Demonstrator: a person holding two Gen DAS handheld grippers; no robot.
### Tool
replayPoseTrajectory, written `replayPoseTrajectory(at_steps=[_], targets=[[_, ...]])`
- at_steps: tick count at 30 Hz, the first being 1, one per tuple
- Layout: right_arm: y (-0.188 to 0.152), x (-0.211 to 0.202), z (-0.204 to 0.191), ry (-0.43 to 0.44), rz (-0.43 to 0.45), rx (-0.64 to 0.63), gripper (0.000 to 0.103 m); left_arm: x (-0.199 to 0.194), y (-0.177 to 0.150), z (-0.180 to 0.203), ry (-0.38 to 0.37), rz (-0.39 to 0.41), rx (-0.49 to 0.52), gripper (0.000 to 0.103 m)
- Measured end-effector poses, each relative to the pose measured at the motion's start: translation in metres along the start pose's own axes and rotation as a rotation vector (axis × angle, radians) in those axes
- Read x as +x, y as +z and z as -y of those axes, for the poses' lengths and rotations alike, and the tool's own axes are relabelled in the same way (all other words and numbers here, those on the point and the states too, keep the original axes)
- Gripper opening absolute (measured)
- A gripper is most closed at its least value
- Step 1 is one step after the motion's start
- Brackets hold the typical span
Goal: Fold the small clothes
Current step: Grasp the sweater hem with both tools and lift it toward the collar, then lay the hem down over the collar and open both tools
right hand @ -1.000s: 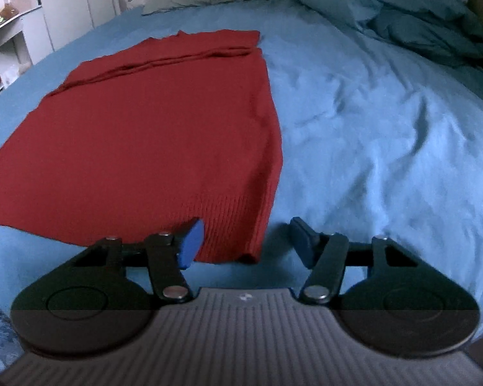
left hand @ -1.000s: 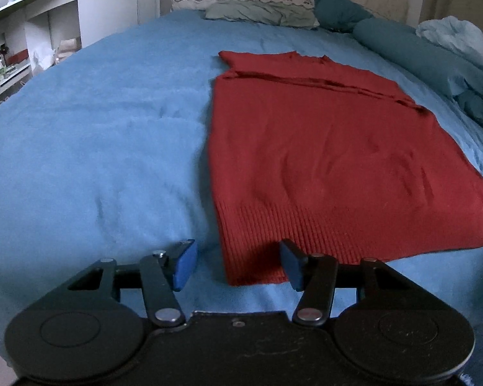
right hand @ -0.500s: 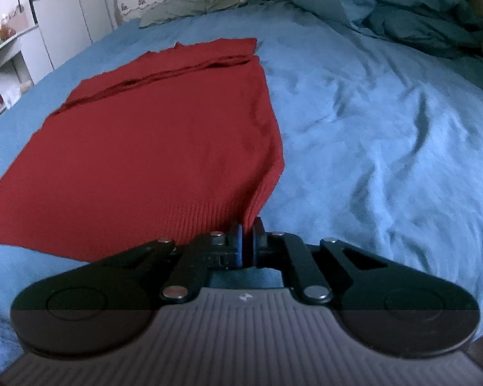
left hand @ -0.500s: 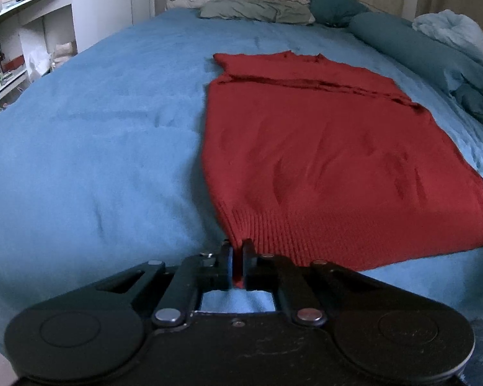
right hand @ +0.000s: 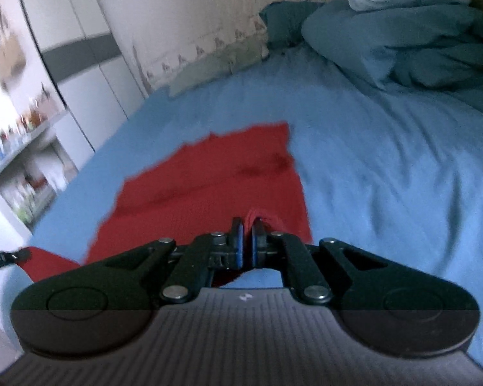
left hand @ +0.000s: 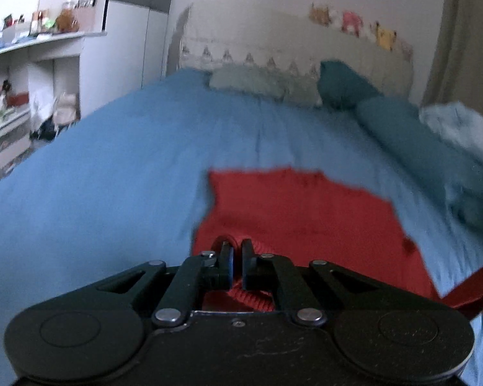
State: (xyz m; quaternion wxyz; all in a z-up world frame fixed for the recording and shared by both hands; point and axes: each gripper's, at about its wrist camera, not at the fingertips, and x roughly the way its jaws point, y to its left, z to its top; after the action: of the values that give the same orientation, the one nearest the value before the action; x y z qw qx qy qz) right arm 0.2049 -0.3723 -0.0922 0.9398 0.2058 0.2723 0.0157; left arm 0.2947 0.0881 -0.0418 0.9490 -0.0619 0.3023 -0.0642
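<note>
Your left hand-held gripper (left hand: 237, 257) is clenched on the near hem of the red sweater (left hand: 299, 212), with a ribbed fold of the knit pinched between its blue-padded fingers (left hand: 228, 262) and bunching just below them. Your right hand-held gripper (right hand: 247, 236) is clamped on the other near corner of the same sweater (right hand: 215, 180), a small ridge of red cloth standing up between its pads.

The sweater lies on the blue bed (left hand: 96, 199), its far part flat on the cover and its near edge lifted into the two grips. In the left view a strip of the raised hem runs off to the right edge of the picture; in the right view the same hem stretches away to the left, where the tip of the other gripper shows holding it.

Both views are blurred. Beyond the sweater, pillows (left hand: 264, 83) lie against the headboard, a dark teal duvet (right hand: 402, 38) is heaped along the bed's right side, and shelves (left hand: 25, 74) crowded with small things stand to the left.
</note>
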Motion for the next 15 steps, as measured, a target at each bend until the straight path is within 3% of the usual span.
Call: replayPoseTrajectory(at_steps=[4,8,12,15], targets=[[0.071,0.067,-0.006,0.031,0.046,0.02,0.02,0.07,0.068,0.016,0.026,0.06,-0.022,0.004],[0.126,0.174,-0.009,-0.003,0.06,-0.024,0.02,0.174,0.11,0.021,0.079,0.061,-0.059,0.004],[0.13,0.29,0.005,-0.088,0.005,-0.056,0.02,0.283,0.104,0.012,0.139,-0.014,-0.082,0.004],[0.115,0.348,0.019,-0.137,-0.05,-0.071,0.02,0.328,0.09,0.004,0.17,-0.062,-0.083,0.004]])
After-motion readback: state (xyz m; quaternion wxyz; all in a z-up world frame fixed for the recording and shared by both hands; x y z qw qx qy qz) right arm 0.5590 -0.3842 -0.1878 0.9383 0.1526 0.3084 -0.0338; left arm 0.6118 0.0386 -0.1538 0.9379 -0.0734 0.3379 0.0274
